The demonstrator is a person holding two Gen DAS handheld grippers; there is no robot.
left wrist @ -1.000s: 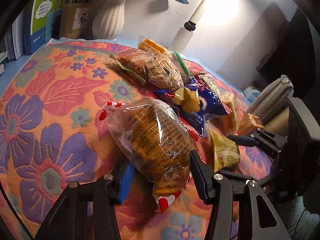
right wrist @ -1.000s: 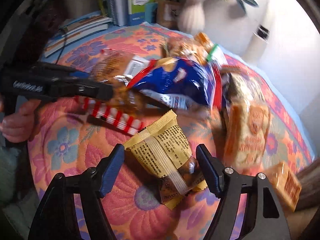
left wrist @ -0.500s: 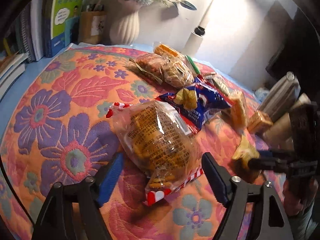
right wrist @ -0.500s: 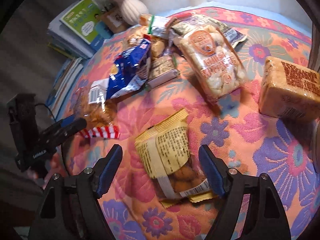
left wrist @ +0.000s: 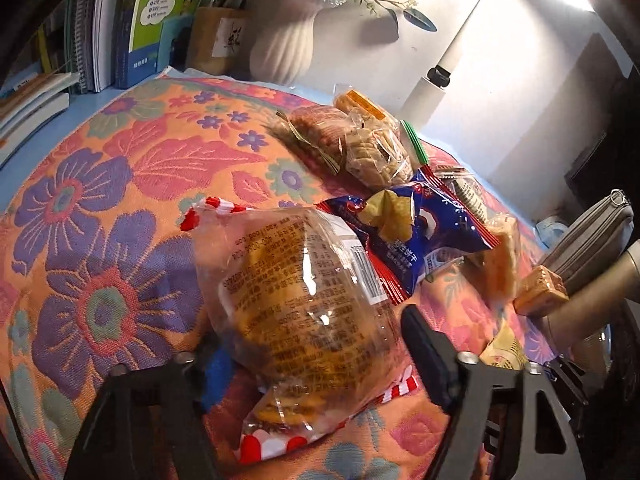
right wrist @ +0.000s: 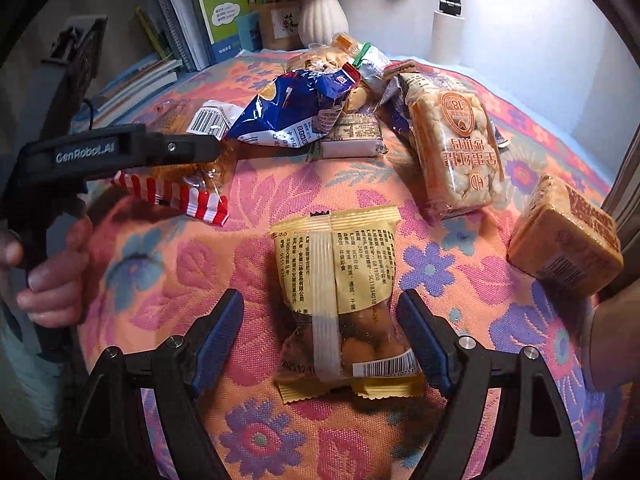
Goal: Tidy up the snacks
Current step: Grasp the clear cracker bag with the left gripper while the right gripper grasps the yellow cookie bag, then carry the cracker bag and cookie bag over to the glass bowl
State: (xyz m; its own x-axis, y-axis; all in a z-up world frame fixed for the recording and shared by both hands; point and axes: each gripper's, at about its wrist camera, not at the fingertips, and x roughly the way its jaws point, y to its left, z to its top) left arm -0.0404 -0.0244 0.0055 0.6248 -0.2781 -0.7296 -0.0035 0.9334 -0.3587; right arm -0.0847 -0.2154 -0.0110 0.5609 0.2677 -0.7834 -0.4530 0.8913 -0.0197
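Observation:
A clear bag of golden biscuits (left wrist: pixel 304 304) with red-and-white striped ends lies on the flowered cloth (left wrist: pixel 100 208). My left gripper (left wrist: pixel 312 336) straddles it and its jaws are closing; the bag bulges over the left finger, while the right finger (left wrist: pixel 424 344) stands at its edge without squeezing. From the right wrist view, the left gripper (right wrist: pixel 200 148) reaches over that same bag (right wrist: pixel 176 192), held by a hand (right wrist: pixel 52 280). A yellow packet of nuts (right wrist: pixel 340 300) lies lengthwise between the fingers of my right gripper (right wrist: pixel 320 300), which is open with a gap on either side.
Behind lie a blue snack bag (right wrist: pixel 296 108), a long rice-cake pack (right wrist: pixel 456 148), a brown block (right wrist: pixel 564 240) and several small packets (left wrist: pixel 360 148). A white vase (left wrist: pixel 284 44), books (left wrist: pixel 160 20) and a lamp post (left wrist: pixel 432 80) line the back. A grey pouch (left wrist: pixel 588 236) leans at right.
My left jaws let go of the biscuit bag, spread wide, then narrowed again. The right gripper opened a little and swung round, so the yellow packet lies straight between its fingers.

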